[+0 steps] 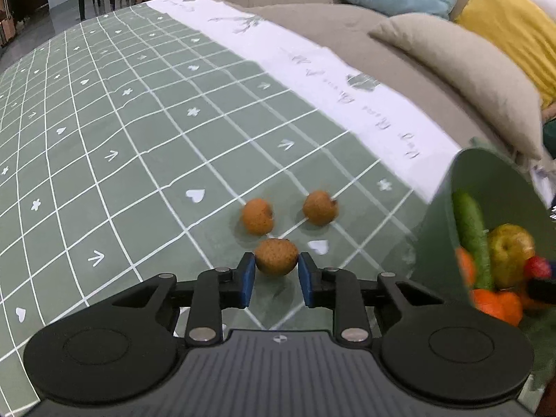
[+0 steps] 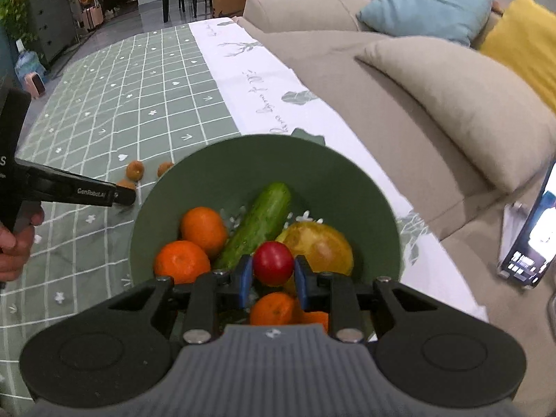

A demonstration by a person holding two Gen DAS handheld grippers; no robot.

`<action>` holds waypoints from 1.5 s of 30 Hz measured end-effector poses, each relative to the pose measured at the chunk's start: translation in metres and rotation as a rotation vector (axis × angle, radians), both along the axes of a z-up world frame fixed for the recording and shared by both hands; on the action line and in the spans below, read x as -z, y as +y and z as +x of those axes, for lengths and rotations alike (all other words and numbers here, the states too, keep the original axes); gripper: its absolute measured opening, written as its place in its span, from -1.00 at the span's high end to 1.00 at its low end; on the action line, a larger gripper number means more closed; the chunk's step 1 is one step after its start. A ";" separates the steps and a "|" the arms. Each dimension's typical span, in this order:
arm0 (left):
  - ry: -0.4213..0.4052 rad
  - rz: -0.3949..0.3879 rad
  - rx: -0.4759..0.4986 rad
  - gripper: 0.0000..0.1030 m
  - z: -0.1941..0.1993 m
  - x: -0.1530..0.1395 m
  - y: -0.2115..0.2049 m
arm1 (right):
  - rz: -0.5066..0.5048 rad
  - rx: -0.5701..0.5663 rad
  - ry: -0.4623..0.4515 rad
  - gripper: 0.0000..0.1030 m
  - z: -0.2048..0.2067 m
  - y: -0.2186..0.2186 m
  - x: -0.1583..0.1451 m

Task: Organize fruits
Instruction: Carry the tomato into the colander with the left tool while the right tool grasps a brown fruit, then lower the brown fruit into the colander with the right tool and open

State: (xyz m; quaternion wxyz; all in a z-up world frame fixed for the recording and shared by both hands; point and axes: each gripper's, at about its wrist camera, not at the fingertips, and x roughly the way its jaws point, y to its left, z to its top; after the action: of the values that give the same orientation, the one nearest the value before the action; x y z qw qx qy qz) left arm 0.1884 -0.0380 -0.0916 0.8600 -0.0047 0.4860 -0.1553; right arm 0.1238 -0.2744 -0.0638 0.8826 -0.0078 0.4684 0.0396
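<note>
Your left gripper [image 1: 277, 272] has its blue pads right up against a small brown speckled fruit [image 1: 276, 256], looks like a longan, so it's pinched between them, low over the green checked tablecloth [image 1: 104, 121]. Two more longans [image 1: 257, 216] sit just past it on the cloth, near each other but not touching. Your right gripper [image 2: 272, 278] is clamped on a red cherry tomato [image 2: 273, 262], held over the green bowl [image 2: 243, 160]. In the bowl you've got a cucumber [image 2: 259, 224], a few tangerines [image 2: 203, 231] and a yellowish pear-like fruit [image 2: 321, 245]. The bowl sits near the cloth's white edge, with the beige sofa [image 2: 399, 104] and its cushions behind.
</note>
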 end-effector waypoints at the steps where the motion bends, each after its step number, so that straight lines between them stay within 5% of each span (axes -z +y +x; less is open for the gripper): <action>1: -0.001 -0.018 0.007 0.43 -0.002 -0.005 0.000 | 0.010 -0.004 0.008 0.58 -0.001 -0.001 0.000; 8: -0.014 -0.112 0.097 0.43 -0.026 -0.051 -0.018 | 0.066 -0.041 0.080 0.58 0.003 -0.003 0.009; 14: -0.037 -0.113 0.207 0.43 -0.043 -0.071 -0.047 | 0.109 -0.041 0.102 0.58 0.004 -0.004 0.019; 24: -0.005 -0.094 0.286 0.43 -0.060 -0.073 -0.071 | 0.121 -0.041 0.081 0.52 0.004 -0.010 0.021; 26: 0.018 -0.104 0.292 0.43 -0.061 -0.073 -0.073 | 0.128 -0.041 0.067 0.34 0.000 -0.013 0.016; 45: 0.216 -0.034 0.369 0.43 -0.072 -0.039 -0.129 | 0.293 0.102 -0.026 0.36 -0.032 -0.064 -0.007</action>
State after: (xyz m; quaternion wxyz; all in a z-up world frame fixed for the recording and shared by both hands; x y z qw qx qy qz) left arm 0.1163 -0.1670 -0.0522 0.7598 0.0530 0.5653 -0.3169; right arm 0.0922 -0.3389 -0.0567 0.8812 0.1444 0.4458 0.0625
